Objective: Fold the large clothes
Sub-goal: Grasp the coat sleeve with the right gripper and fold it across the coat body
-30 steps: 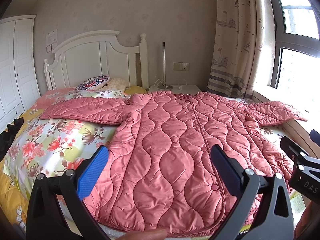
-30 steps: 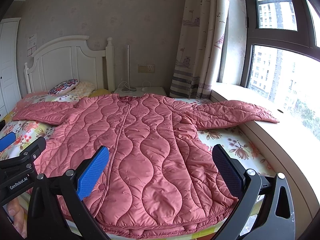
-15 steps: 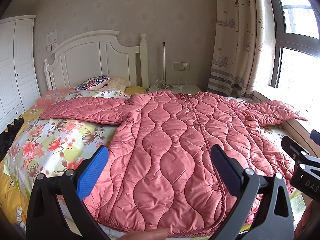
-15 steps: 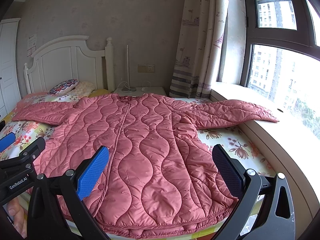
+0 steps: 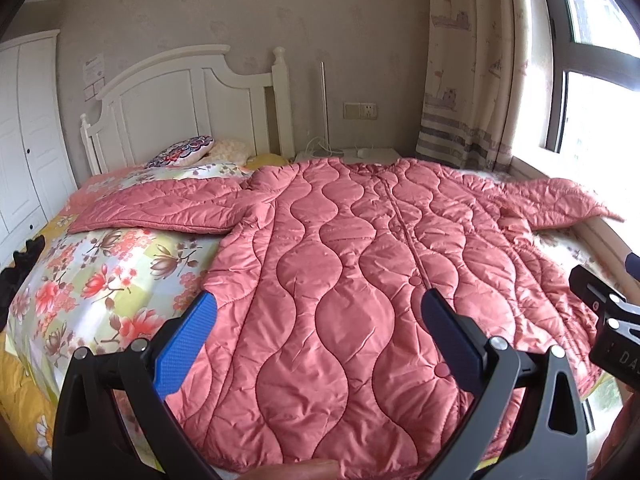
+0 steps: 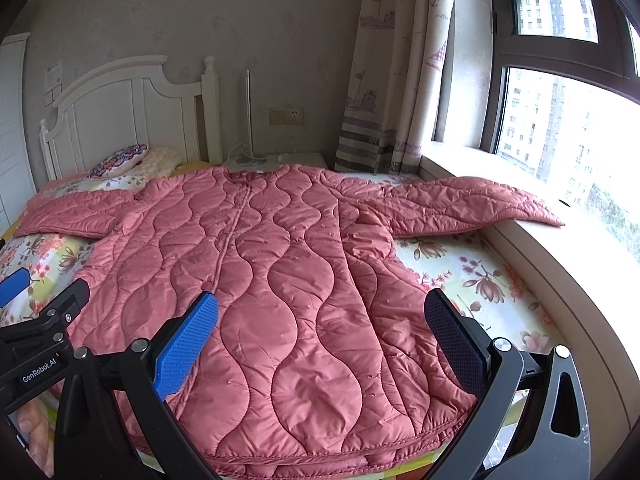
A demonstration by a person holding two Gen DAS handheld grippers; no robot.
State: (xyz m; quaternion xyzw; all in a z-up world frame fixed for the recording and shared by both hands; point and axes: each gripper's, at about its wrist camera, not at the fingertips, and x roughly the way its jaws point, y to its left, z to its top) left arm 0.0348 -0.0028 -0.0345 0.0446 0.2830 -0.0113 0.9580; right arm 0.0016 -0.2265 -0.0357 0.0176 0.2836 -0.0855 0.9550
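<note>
On the flowery bed [image 5: 100, 280] lies a pink coat [image 5: 340, 280], sleeves out at nine and three o'clock — left gripper [image 5: 320, 344] and right gripper [image 6: 320, 344] hover above its hem, jaws wide apart, empty.

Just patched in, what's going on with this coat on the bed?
A person holds a two-finger gripper in each hand over the foot of the bed. The pink quilted coat lies spread flat, front up, both sleeves out to the sides; the right sleeve reaches onto the windowsill. The left gripper and right gripper are both open, holding nothing. No fold has been made yet.
</note>
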